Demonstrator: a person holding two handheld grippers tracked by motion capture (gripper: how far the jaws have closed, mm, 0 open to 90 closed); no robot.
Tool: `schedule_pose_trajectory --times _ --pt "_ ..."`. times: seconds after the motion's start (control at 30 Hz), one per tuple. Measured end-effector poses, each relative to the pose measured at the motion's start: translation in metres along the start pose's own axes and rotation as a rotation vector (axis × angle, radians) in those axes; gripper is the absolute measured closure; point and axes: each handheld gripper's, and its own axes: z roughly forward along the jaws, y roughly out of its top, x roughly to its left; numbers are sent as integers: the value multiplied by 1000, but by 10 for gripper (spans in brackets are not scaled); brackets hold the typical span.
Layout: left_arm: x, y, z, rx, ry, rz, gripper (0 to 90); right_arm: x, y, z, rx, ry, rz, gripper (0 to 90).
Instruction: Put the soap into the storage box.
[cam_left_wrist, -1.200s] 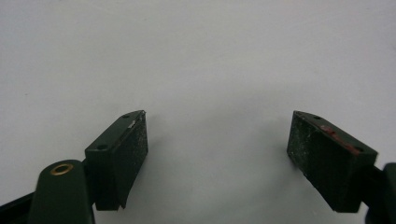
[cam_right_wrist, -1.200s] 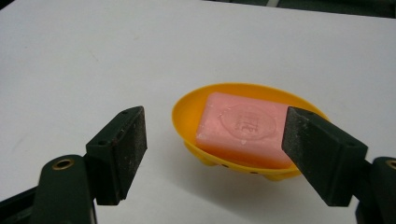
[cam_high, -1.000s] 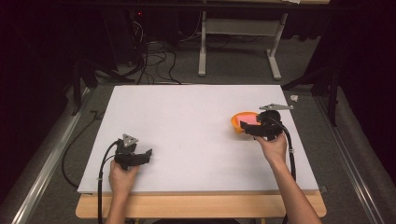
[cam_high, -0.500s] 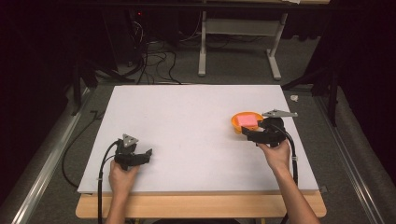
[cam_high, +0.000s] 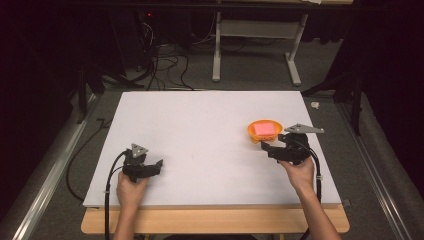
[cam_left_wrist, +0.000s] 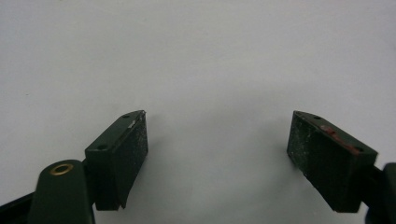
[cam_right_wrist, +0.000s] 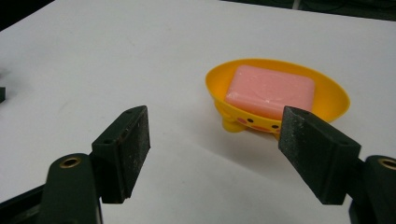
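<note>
Two open grippers, one soap dish

Two open jaws on the right gripper (cam_right_wrist: 215, 135), wide apart, with nothing between them. Same for the left gripper (cam_left_wrist: 217, 140): jaws wide, holding nothing, looking down at bare white table (cam_high: 200, 130).

Looks like a reach for the yellow soap dish (cam_right_wrist: 219, 105). Pink soap (cam_right_wrist: 271, 91) lying flat inside the dish, filling most of it.

From above: right gripper (cam_high: 265, 147) just beside the soap dish (cam_high: 251, 133), on the side nearest the person, close but not touching. Left gripper (cam_high: 157, 164) well apart from the dish, far over on its other side and nearer the person's edge. Hard to tell from above whether it rests on the table.

In the right gripper view, dish up ahead and off to one side, partly behind one jaw, not between the two.

How to do it well, most likely:
- Turn the right gripper a little so the dish sits in the middle of the gap.
- Go slow and low, one jaw on each side of the dish.
- Keep the jaws wide until both are past the rim.
- Squeeze gently on the walls, not the soap. Slippery soap, easy to pop out.
- Keep the dish level so the soap stays in.
- Keep the left gripper away from the dish.
</note>
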Motion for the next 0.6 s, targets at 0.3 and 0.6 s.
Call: schedule_pose_trajectory --times 0.3,0.6 --pt "0 0 0 0 -1 -1 209 -2 -15 -8 -10 12 9 258" --pt "0 0 0 -2 -2 -4 210 -5 -24 -9 -15 15 17 258"
